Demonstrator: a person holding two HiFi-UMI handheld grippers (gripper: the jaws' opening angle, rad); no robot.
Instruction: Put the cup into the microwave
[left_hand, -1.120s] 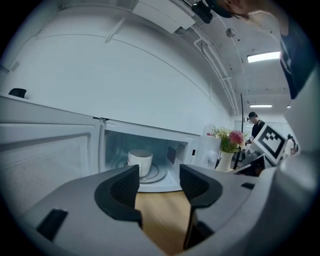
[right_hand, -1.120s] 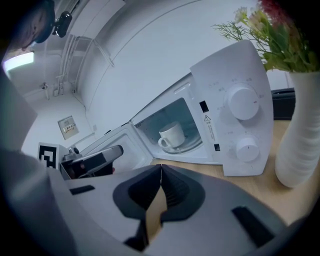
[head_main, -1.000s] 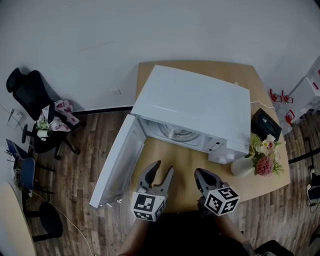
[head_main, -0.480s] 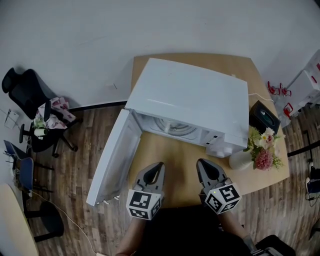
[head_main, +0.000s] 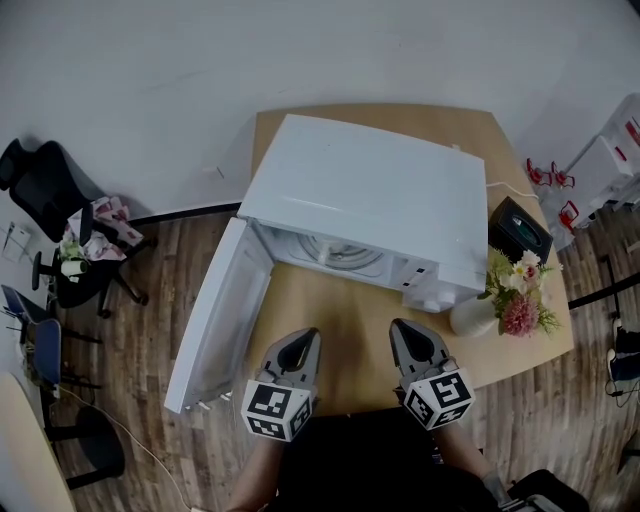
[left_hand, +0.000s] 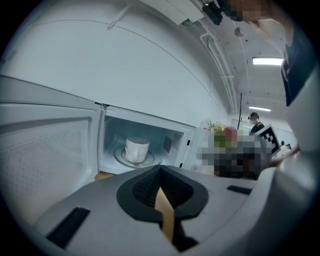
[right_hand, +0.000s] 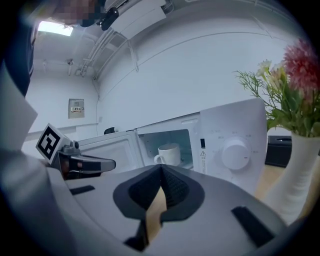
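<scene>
White cup upright on turntable inside microwave; placement judged complete. Door swung wide left, giving access. Left gripper, right gripper: jaws pressed together, empty, parked near table edge, clear of cavity

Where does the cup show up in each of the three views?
Head view: the cup, barely visible, upper middle, inside the microwave cavity.
Left gripper view: the cup left of centre, on the turntable.
Right gripper view: the cup at centre, left of the dial.
Shared landmark: the open microwave door, left of the cup everywhere.
</scene>
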